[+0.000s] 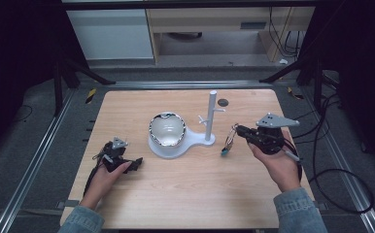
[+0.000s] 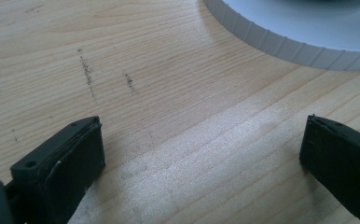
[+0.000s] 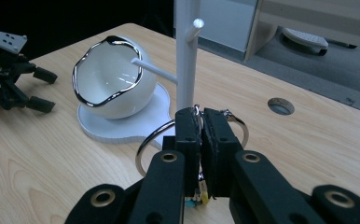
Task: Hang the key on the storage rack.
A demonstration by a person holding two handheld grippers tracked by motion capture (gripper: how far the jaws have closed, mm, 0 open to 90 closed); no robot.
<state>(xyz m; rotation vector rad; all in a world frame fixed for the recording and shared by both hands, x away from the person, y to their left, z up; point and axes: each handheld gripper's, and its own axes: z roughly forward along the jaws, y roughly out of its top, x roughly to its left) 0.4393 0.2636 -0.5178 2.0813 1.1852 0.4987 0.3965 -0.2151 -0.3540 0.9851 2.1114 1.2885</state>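
One white stand (image 1: 210, 119) with short pegs is rising from a flat white base (image 1: 191, 141) near the middle of the wooden tabletop (image 1: 185, 189), and one white bowl (image 1: 166, 129) with a wavy silver rim is sitting tilted on the left part of that base. One small round hole (image 1: 222, 102) is showing in the tabletop to the far right of the stand. One metal ring (image 1: 230, 136) with small coloured charms hanging from it is being held just right of the base. The right gripper (image 1: 239, 130) is clamping this ring: in the right gripper view its jaws are standing pressed almost together with the ring (image 3: 152, 140) pinched between them, loops of wire bulging out on either side, and the stand (image 3: 186, 56) is rising directly beyond. The left gripper (image 1: 136, 164) is resting low at the near left of the tabletop, near the base but apart from it. In the left gripper view its jaws are standing wide apart with only bare wood between them, and the ribbed edge of the base (image 2: 280, 44) is lying ahead.
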